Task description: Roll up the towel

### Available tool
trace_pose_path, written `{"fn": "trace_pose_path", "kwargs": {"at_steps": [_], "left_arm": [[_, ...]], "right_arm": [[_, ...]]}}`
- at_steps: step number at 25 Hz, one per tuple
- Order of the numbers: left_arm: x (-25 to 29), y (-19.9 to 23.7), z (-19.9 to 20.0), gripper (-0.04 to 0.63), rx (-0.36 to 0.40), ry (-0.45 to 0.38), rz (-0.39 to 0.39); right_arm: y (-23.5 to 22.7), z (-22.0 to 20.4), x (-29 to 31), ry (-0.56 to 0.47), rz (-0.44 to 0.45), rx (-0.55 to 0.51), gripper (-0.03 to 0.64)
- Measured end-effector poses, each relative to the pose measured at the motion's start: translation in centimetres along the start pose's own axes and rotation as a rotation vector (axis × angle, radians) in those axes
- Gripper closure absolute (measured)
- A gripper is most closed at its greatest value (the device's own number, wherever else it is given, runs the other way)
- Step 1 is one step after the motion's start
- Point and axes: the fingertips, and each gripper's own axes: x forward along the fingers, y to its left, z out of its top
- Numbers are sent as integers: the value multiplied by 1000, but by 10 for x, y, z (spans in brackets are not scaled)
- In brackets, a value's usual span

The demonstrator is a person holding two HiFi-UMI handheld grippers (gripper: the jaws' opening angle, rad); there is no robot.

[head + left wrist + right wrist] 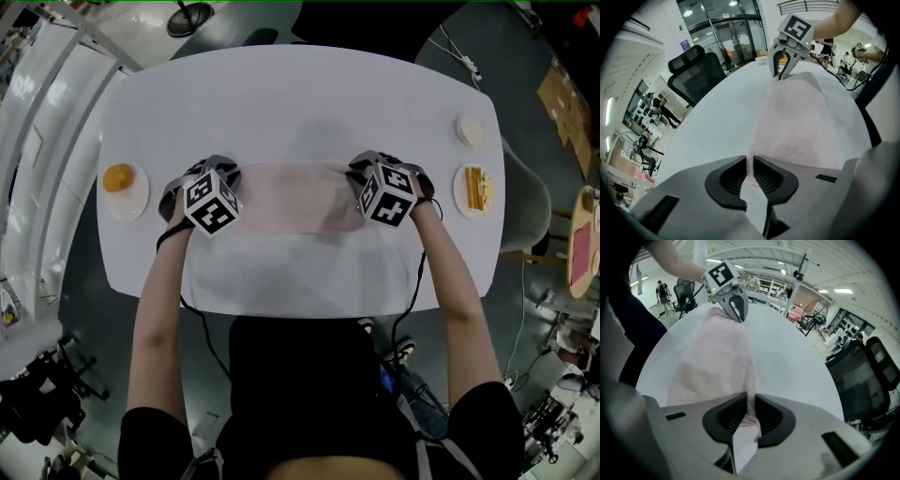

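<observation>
A pale pink towel (291,197) lies stretched sideways across the middle of the white table (300,94). My left gripper (221,171) is shut on its left end, and in the left gripper view the cloth edge (797,117) is pinched between the dark pads (733,176). My right gripper (364,171) is shut on the right end, where a fold of towel (712,357) comes up through the jaws (751,404). Each gripper view shows the other gripper at the far end: the right one (780,70) and the left one (736,310). Both point steeply down at the table.
A plate with an orange item (125,187) sits at the table's left end. A plate with yellow sticks (473,190) and a small white round thing (470,129) sit at the right end. A black office chair (693,70) stands beyond the far edge.
</observation>
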Motion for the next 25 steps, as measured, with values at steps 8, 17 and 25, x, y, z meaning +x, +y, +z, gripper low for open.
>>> {"fn": "trace_pose_path", "kwargs": {"at_steps": [8,17,25], "left_arm": [[-26,20,4,491,-311,-163,78],[-128,50,-22,482,-812,-469,233],[-195,-17,14,482,-877,-683,200]], "right_arm": [[-37,-9,-32,-111,-169,180,416],[-63,-35,-152,-661,-249,868,416],[4,-20,-233,-1167,-209,1212,552]]}}
